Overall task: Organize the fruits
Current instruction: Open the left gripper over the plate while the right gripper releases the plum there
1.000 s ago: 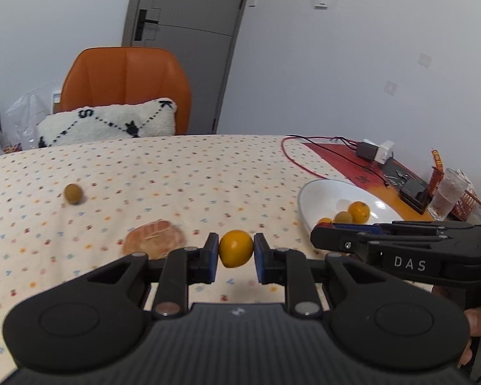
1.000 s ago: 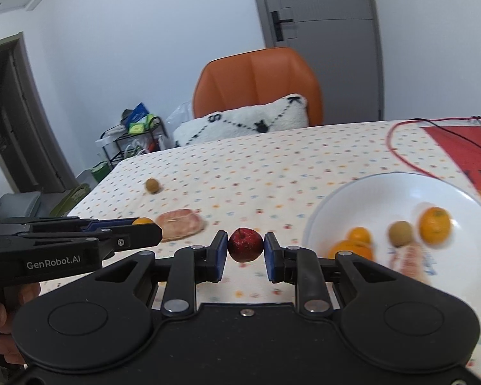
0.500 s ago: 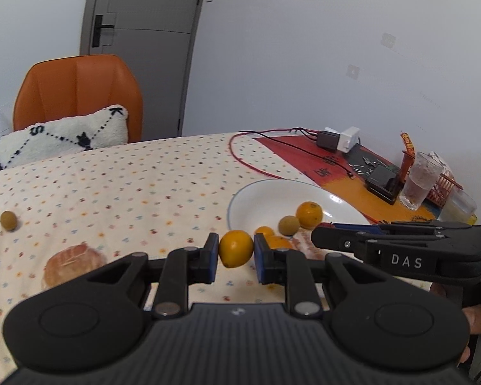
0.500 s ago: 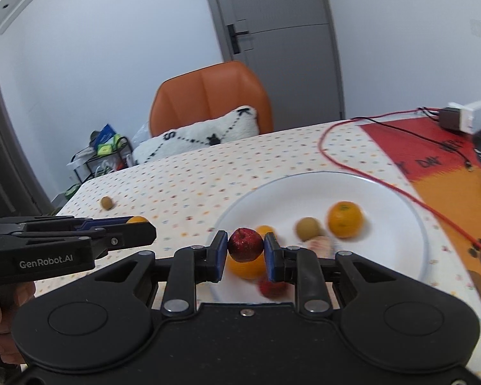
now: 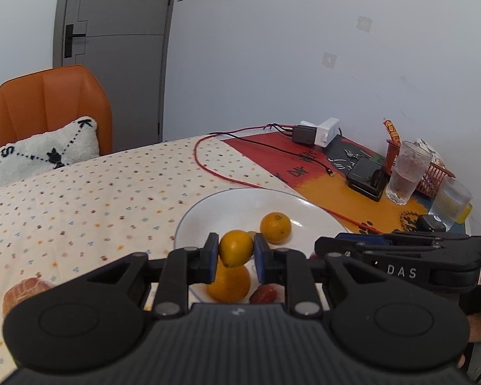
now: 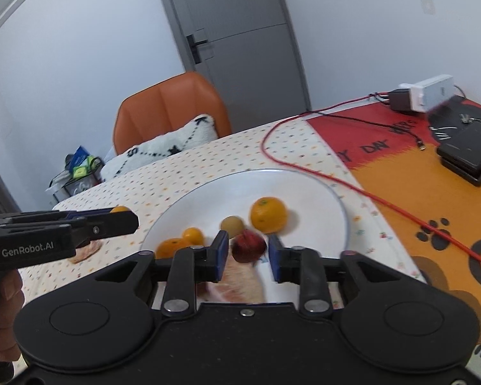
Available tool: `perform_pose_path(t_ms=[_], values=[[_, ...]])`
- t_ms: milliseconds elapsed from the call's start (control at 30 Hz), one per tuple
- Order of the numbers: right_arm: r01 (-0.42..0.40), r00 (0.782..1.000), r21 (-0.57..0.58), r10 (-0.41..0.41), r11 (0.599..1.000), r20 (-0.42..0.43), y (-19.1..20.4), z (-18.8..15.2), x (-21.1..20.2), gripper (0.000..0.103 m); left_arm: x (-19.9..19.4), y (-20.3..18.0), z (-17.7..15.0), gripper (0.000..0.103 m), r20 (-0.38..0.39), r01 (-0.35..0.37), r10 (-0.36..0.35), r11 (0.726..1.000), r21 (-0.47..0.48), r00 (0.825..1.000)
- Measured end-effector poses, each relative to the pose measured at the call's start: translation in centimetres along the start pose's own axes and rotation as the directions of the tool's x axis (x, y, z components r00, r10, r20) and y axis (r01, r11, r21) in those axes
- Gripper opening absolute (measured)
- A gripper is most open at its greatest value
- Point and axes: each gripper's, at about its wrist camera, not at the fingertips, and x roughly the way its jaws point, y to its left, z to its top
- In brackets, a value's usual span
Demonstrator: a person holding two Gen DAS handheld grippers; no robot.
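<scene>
Left gripper (image 5: 234,253): its fingers pinch a small round orange citrus fruit (image 5: 235,247), held above the near edge of the wide white ceramic plate (image 5: 227,205), which suggests a drop into the plate is due next.
Peeled fruit, far left: a pale orange peeled segment cluster (image 5: 24,290) lies on the cloth, well apart from the plate, and looks not yet collected.
Plate contents: a larger orange (image 5: 229,284) sits directly under the held citrus; a second round orange (image 6: 268,214) rests toward the far side, a small greenish-brown round fruit (image 6: 232,224) just beside it, and two small oranges (image 6: 181,243) sit touching at the left edge.
Right gripper (image 6: 245,252): its fingers have just been opening and now stand spread, the small dark red round fruit (image 6: 249,245) between them but blurred and seemingly clear of the pads, which reads as a release over the plate. A pale pink peeled fruit (image 6: 237,280) lies beneath it.
Counter (image 5: 80,199): draped in a cream cloth with small coloured dots; a red and orange mat (image 6: 410,173) covers the right end.
Right-hand clutter: a thin red cable (image 6: 368,192) curves past the plate rim; two clear drinking glasses (image 5: 407,173) stand near the wall.
Room: an orange padded chair (image 5: 45,102) holding a white fleecy cushion (image 5: 35,154) stands behind the counter, before a grey door (image 5: 112,57).
</scene>
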Motion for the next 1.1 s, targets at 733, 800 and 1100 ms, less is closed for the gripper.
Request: perform_pose_path(t_ms=[733,800,1100], values=[[-0.034,0.999,-0.005,0.033,0.999,-0.033,0.1,-0.9,0.5,0.051,-0.2,1.0,-0.2,0.055,-0.027,-0.051,0.050,0.998,-0.029,0.998],[-0.039,0.999,-0.006,0.038,0.999,-0.035,0.6,-1.0,0.7,0.054,-0.7,1.6,-0.3,0.063,-0.032,-0.072,0.071,0.997,-0.033,0.997],[-0.075,0.996,-0.032,0.073,0.997,-0.040,3.4,-0.8,1.3,0.060,-3.5,4.9,-1.3,0.086,-0.009,-0.172,0.172,0.982,-0.080,0.985]])
